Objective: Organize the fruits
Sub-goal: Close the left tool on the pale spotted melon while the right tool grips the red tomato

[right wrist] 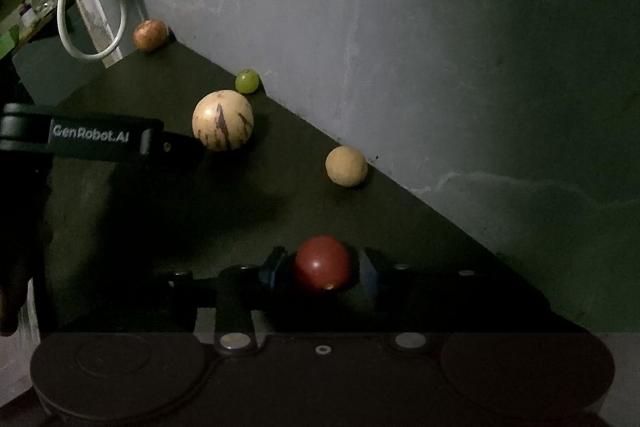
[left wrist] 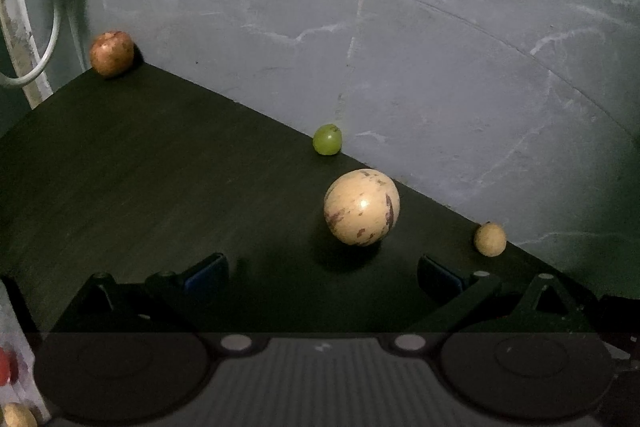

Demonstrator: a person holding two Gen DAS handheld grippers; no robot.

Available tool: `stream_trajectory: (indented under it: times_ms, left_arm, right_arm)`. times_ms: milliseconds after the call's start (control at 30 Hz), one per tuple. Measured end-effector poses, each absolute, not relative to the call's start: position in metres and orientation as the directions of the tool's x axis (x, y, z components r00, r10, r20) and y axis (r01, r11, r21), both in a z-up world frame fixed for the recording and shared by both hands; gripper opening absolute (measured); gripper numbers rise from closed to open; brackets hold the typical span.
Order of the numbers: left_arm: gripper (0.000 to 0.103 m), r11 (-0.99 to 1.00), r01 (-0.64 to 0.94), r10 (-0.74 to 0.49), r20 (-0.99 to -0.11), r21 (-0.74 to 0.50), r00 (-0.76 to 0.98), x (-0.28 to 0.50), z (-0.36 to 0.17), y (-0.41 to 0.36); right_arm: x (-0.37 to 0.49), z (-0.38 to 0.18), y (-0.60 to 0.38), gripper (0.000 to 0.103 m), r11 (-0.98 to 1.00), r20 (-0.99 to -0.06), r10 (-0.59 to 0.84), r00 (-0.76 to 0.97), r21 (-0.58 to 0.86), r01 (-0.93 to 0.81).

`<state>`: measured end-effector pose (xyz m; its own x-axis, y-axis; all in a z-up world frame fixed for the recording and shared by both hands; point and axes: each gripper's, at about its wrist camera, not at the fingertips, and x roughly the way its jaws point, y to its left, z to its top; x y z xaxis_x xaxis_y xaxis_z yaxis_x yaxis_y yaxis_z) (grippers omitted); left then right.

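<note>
While fruit lies scattered along the wall | my right gripper (right wrist: 320, 273) pinches the red fruit (right wrist: 322, 263), apparently for relocation | my left gripper (left wrist: 322, 273) spread, nearing the striped fruit (left wrist: 361, 207) for pickup

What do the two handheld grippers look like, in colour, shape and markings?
Both are matte black. The left gripper has two angular fingers with blue pads, silver round fasteners and a ribbed grey panel between two round black discs. Seen from the right wrist camera, its arm carries white lettering "GenRobot.AI". The right gripper shows the same black linkage, blue pads and silver fasteners.
</note>
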<state>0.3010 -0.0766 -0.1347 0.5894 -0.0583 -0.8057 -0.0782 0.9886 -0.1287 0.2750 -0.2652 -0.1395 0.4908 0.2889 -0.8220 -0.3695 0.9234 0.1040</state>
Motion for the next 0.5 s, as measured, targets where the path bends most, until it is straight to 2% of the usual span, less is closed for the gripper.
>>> stream_trajectory:
  times_ms: [67,433,500]
  left_arm:
    - [0.102,0.99,-0.072,-0.055,-0.805,-0.12,0.591,0.302,-0.136,-0.079]
    - [0.102,0.999,-0.012,-0.025,-0.783,-0.041,0.622,0.326,-0.146,-0.106]
    - [0.098,1.0,0.003,-0.005,-0.773,-0.004,0.634,0.332,-0.151,-0.111]
  right_arm:
    - [0.275,-0.14,-0.266,0.031,0.922,-0.821,0.291,0.491,0.105,-0.372]
    - [0.273,-0.139,-0.276,0.031,0.919,-0.814,0.305,0.495,0.116,-0.376]
    - [0.273,-0.139,-0.278,0.031,0.919,-0.813,0.307,0.495,0.119,-0.375]
